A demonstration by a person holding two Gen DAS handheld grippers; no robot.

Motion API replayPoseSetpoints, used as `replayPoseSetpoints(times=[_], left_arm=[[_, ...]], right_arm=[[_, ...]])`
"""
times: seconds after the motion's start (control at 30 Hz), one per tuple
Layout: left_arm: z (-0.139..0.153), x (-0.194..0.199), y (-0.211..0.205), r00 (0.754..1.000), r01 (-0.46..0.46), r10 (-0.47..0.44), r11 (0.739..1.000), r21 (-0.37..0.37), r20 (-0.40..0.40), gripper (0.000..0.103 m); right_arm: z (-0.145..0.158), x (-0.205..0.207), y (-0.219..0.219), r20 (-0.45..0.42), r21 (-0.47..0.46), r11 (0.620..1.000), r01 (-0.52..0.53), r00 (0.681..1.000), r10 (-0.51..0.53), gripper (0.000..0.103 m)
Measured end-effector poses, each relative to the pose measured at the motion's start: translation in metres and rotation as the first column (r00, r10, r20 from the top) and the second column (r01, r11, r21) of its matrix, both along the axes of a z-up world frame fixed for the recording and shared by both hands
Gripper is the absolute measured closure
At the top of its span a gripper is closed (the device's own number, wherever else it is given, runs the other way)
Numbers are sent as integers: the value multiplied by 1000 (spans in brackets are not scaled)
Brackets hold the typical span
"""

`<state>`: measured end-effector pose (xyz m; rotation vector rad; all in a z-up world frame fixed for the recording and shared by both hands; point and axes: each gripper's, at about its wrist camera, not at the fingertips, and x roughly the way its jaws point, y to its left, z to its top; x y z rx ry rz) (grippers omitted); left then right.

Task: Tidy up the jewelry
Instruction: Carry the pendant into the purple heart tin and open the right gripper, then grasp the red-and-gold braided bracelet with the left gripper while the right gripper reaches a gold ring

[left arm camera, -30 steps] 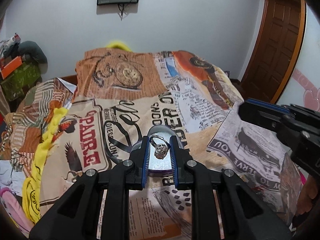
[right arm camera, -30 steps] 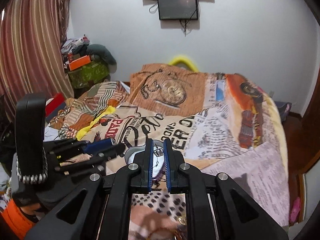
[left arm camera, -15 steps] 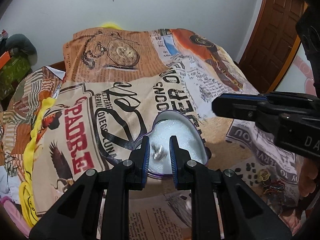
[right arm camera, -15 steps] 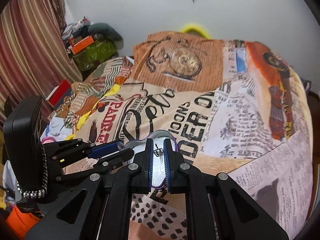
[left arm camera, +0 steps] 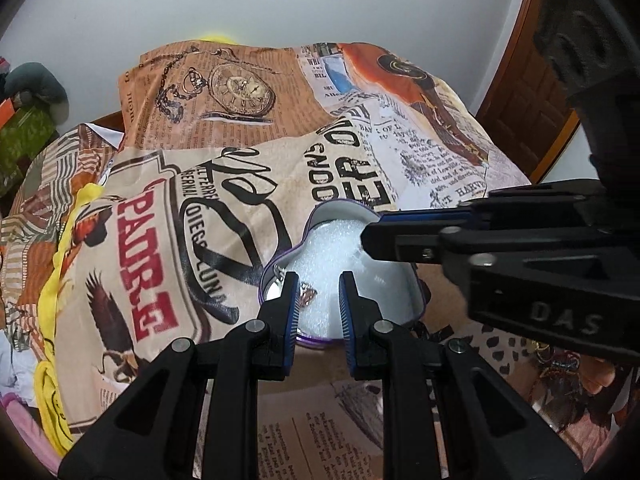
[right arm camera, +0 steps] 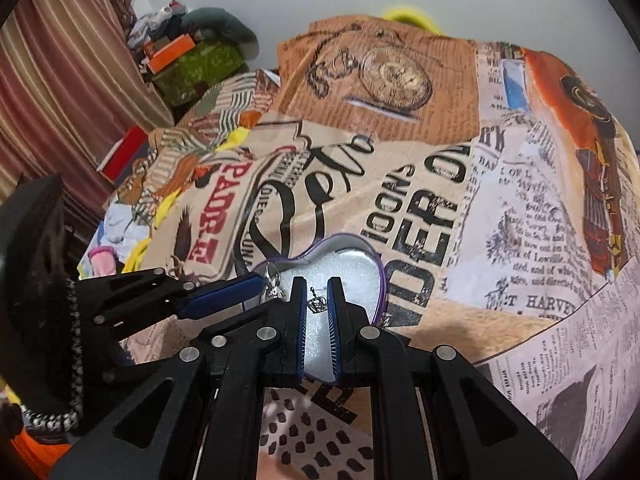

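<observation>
A heart-shaped purple box with white foam inside lies open on the printed bedspread; it also shows in the right wrist view. My left gripper is open over the box's near left part, with a silver ring lying against its left finger on the foam. My right gripper is shut on a small crown-shaped ring just above the foam. The right gripper's fingers reach in from the right in the left wrist view. The left gripper's fingers show at the left of the right wrist view.
A printed bedspread covers the bed. Loose jewelry lies at the right near the bed's front. Clutter and a green box stand at the far left by a striped curtain. A wooden door is at the right.
Both grippers have moved down over the heart box. My left gripper has opened and let go of the silver ring onto the foam. My right gripper still holds the crown ring.
</observation>
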<state>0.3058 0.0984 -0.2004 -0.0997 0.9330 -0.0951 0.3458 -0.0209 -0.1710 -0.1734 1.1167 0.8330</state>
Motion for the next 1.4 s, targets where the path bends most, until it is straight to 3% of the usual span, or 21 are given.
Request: replayPoseSetpoints(times=[0.17,0.27,0.37,0.5,0.97,1.2,1.4], left_arm=[[3,-10,1,1000,-3,3,1000,14,7,64],[7,-14,4,1000,-10,10,1000,14,11,64],[12,-17,7,1000,-19,18,1000,9,13,63],[24,-25,9,999,-30,30,999,11,29,63],[77,-63,-12,991,-13,12,1000,2,130,58],[83,-81,-43,989,50,-50,999,7,139,55],[69,-90,-68,990,99,-100,995,20,98,54]], right_arm=[[-9,1,4,-54,-30,999,-13,998,11,94],[-8,1,1,-90,-28,1000,-7,996,5,93],[0,-2,-4,-85,-11,1000,11,996,-12,86],[15,-9,-10,-35,-2,1000,25,999,-25,78],[80,-54,-71,217,21,995,96,971,-99,77],[85,-76,-109,273,25,991,133,953,-134,65],[75,-94,-138,311,-26,987,161,939,-145,64]])
